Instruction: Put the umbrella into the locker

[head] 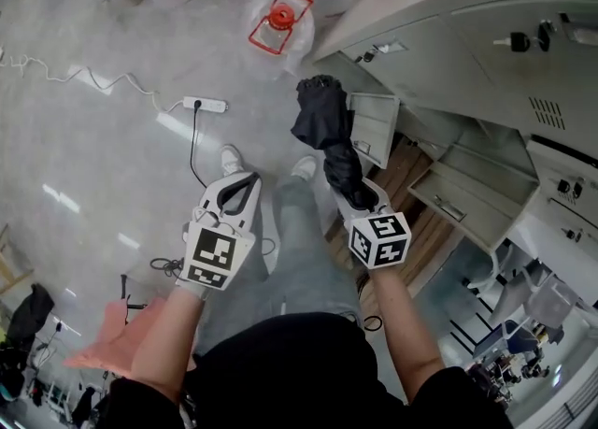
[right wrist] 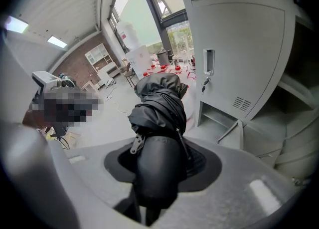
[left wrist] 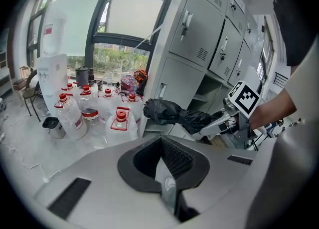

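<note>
Carrying: right gripper [head: 359, 195] clamping umbrella [head: 326, 130] (handle end), pointing at locker [head: 448, 35] ahead; left gripper [head: 239, 190] seemingly clenched, empty. Next: inserting tip-first.

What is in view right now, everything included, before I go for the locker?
umbrella: one, black, folded, in the right gripper, beside the lockers
lockers: one bank, grey, at the head view's right; a low door stands open
water jugs: several, clear with red caps, on the floor near the window
power strip: one, white, on the floor, black cable plugged in
water dispenser: one, white, behind the jugs
shoes: two, white, on the floor below the grippers
left gripper: one, white, jaws together, empty
right gripper: one, white, closed on the umbrella
</note>
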A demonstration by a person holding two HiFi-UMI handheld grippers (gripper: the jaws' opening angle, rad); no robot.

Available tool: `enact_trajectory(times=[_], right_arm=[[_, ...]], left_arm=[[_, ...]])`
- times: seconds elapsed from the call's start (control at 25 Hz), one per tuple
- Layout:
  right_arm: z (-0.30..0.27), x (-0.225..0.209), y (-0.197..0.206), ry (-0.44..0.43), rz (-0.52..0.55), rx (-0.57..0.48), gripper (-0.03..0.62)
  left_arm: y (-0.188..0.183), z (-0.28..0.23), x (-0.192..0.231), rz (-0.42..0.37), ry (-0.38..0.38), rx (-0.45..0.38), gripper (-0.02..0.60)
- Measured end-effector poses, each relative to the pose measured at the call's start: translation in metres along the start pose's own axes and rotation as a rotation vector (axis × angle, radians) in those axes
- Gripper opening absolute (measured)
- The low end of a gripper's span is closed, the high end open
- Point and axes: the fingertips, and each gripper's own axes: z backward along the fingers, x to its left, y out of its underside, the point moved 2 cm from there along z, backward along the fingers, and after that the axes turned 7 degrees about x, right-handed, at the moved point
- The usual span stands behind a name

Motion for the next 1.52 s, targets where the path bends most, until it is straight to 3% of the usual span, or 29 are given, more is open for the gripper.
enact_trajectory(times=[0.56,0.92,1.08,1.32,1.52], right_arm=[[-0.114,-0.060,0.014,0.037,-0.152,0.037,0.175],[-0.191,-0.101,0.045,0.069,-0.176,0.090,0.176],[-0.218,-0.118,0.066,0.088,-0.234,0.104,0.176],[-0.265,-0.147,0.075,0.107,-0.288,0.100,0.175],[-0.309,-0.173,0.086,0.114,-0.309,0.089,0.176]], left_arm=[[0.052,-0.092,0.047,0.085,0.014,0.038,0.011],[0.092,-0.149,0.080,0.160,0.016,0.049,0.011],[0.109,-0.168,0.082,0.203,0.023,0.064,0.011],[0.130,-0.206,0.088,0.163,0.047,0.075,0.011],[0.159,-0.239,0.110,0.197,0.041,0.089,0.011]])
